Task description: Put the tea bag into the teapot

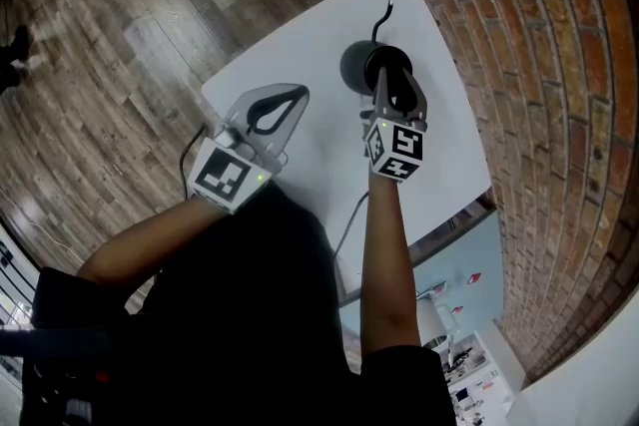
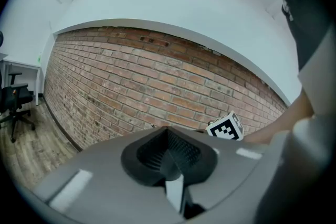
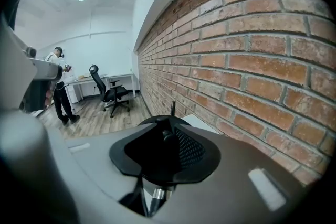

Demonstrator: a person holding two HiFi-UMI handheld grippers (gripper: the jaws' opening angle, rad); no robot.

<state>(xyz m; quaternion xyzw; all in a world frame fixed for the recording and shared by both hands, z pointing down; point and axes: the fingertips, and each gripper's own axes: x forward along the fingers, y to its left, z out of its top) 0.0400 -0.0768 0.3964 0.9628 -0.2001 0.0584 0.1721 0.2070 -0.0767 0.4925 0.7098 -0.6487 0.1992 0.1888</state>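
1. right tongs [image 1: 395, 95]: poised over the teapot [image 1: 357, 65], jaws half closed round the small lid knob [image 3: 166, 135]; pads look to be touching it.
2. left tongs [image 1: 298, 95]: jaws together, nothing in them, held over the bare tabletop [image 1: 300, 35], well apart from the pot.
3. teapot: dark, round, upright toward the tabletop's far side, near the brick wall [image 1: 519, 65]. tea bag: seen in no view.
4. step, as i judge it: opening the pot by its lid. next move calls for a straight lift of the knob, setting the lid aside, then fetching the tea bag.
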